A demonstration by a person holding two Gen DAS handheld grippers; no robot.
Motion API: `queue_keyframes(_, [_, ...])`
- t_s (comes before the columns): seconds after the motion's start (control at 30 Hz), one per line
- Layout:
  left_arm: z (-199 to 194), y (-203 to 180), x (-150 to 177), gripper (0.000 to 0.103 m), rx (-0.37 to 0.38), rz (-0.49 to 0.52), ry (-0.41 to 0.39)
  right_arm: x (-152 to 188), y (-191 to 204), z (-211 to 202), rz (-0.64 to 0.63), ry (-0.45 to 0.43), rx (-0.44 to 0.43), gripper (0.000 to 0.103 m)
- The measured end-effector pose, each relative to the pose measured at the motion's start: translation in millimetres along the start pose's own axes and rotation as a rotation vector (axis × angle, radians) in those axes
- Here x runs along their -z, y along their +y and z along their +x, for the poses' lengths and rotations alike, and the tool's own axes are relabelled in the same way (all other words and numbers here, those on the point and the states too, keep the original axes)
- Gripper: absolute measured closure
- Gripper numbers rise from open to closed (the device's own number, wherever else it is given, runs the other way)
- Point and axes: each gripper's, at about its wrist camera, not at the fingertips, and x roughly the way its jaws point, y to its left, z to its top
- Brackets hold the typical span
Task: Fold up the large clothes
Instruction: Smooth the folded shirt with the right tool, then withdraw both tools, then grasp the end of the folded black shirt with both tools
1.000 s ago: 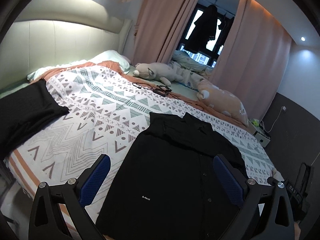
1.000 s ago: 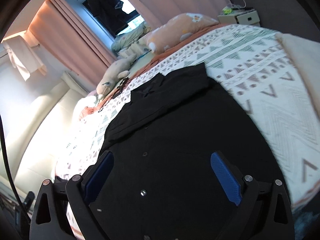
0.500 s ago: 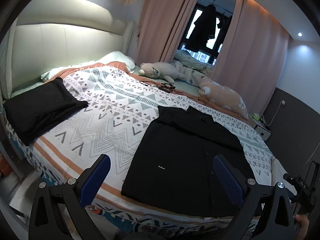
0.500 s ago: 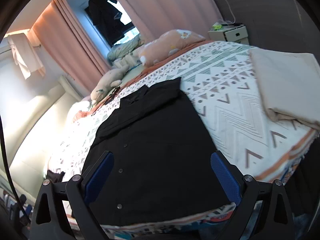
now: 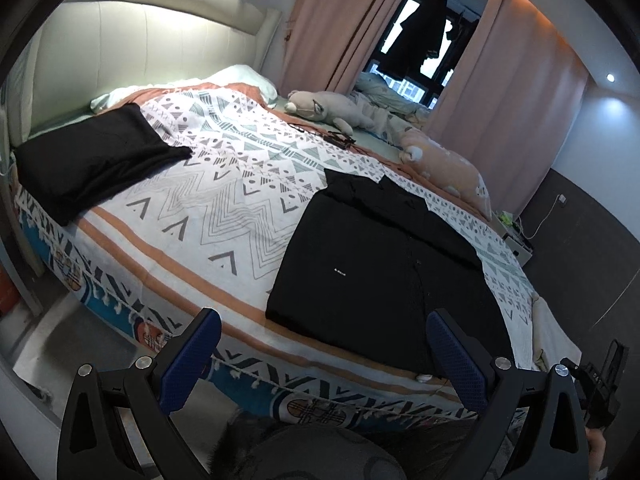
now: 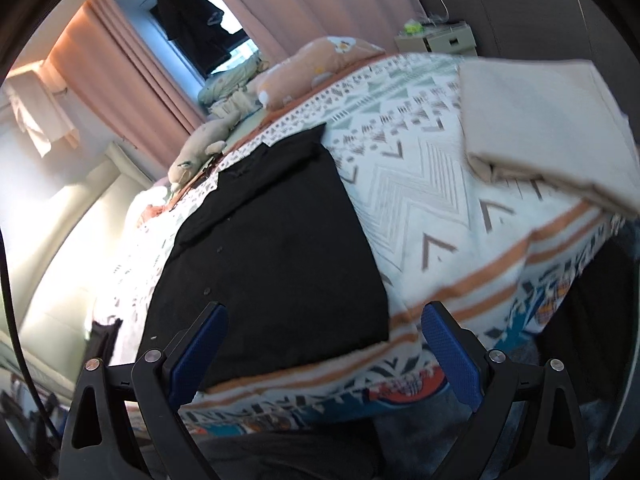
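A black button-up shirt (image 5: 384,264) lies flat and folded into a rectangle on the patterned bedspread (image 5: 224,208), collar toward the far side; it also shows in the right wrist view (image 6: 276,264). My left gripper (image 5: 322,356) is open and empty, held off the near edge of the bed below the shirt's hem. My right gripper (image 6: 324,348) is open and empty, hovering before the shirt's near hem at the bed edge.
A second folded black garment (image 5: 92,160) lies at the left of the bed. A folded beige cloth (image 6: 544,128) lies at the right. Plush toys (image 5: 328,106) and a pillow (image 5: 444,168) line the far side. A bedside cabinet (image 6: 444,38) stands by the curtains (image 5: 508,76).
Both grippers have pulled back from over the shirt to beyond the bed's near edge. The shirt has not moved. Both stay open.
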Motion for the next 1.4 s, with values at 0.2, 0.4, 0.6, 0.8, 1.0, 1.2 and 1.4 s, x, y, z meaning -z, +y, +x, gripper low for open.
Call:
queue_keyframes(0.2, [24,31,4,0.023,0.005,-0.079,0.07,7,-36,22,0.075,0.061,-0.051,0.025])
queue_keyframes(0.4, [62,52,6,0.033,-0.005,-0.144,0.133,13,-54,60,0.142,0.144,-0.105,0.035])
queue_keyframes(0.6, [102,68,10,0.038,0.01,-0.224,0.216,19,-62,92,0.177,0.207,-0.148,0.042])
queue_keyframes(0.8, [133,73,13,0.046,0.054,-0.28,0.291,21,-61,109,0.196,0.267,-0.207,0.062])
queue_keyframes(1.0, [145,75,15,0.047,0.051,-0.339,0.315,7,-57,101,0.214,0.232,-0.291,0.062])
queue_keyframes(1.2, [154,70,15,0.047,0.13,-0.39,0.342,12,-56,124,0.209,0.268,-0.301,0.062])
queue_keyframes(1.4, [163,68,14,0.048,0.149,-0.431,0.333,11,-54,140,0.234,0.265,-0.332,0.062])
